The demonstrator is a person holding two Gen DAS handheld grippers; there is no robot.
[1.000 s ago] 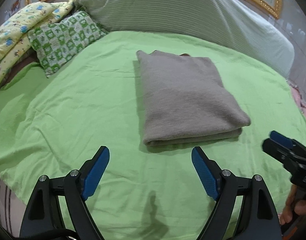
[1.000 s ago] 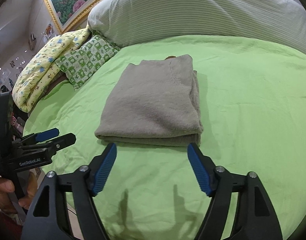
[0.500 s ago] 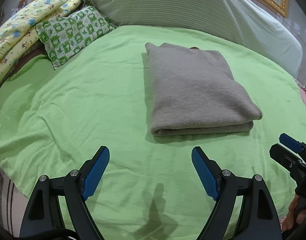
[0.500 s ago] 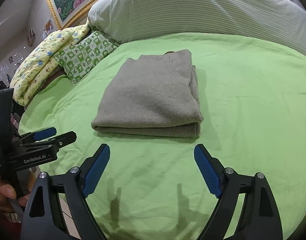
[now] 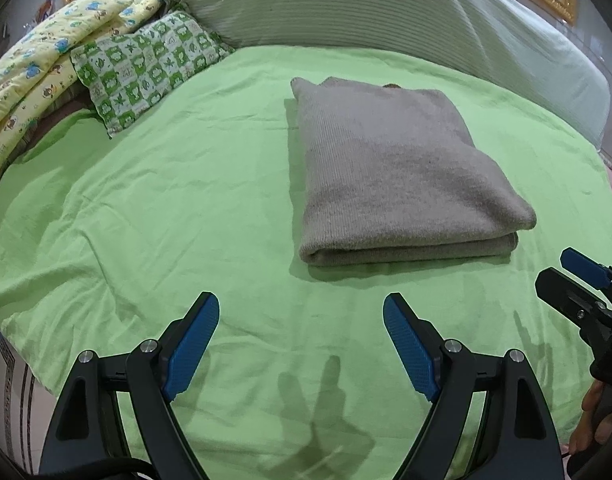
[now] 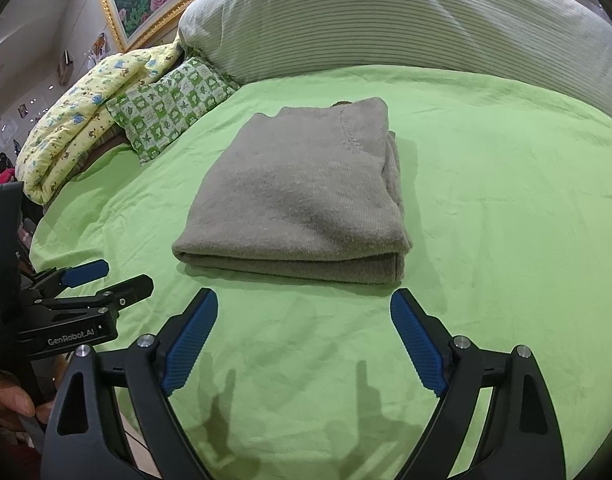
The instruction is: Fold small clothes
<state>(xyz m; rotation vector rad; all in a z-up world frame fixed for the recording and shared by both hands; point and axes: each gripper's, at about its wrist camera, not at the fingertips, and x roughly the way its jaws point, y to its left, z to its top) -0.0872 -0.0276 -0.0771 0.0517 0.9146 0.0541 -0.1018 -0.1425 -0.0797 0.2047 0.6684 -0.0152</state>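
A gray sweater (image 5: 390,168) lies folded in a neat block on the bed (image 5: 165,220), near the middle of the green sheet, w/ its thick fold toward the near edge. The left hand-held gripper (image 5: 301,336) hangs over the near edge of the bed, jaws wide apart & holding nothing. The right hand-held gripper (image 6: 303,336) is beside it, also wide apart & holding nothing. Both are close to the sweater but not touching it. At the far edge is a big striped pillow (image 6: 386,20). In the far left corner sit a green checked pillow (image 5: 145,68) & a yellow blanket (image 5: 29,76).
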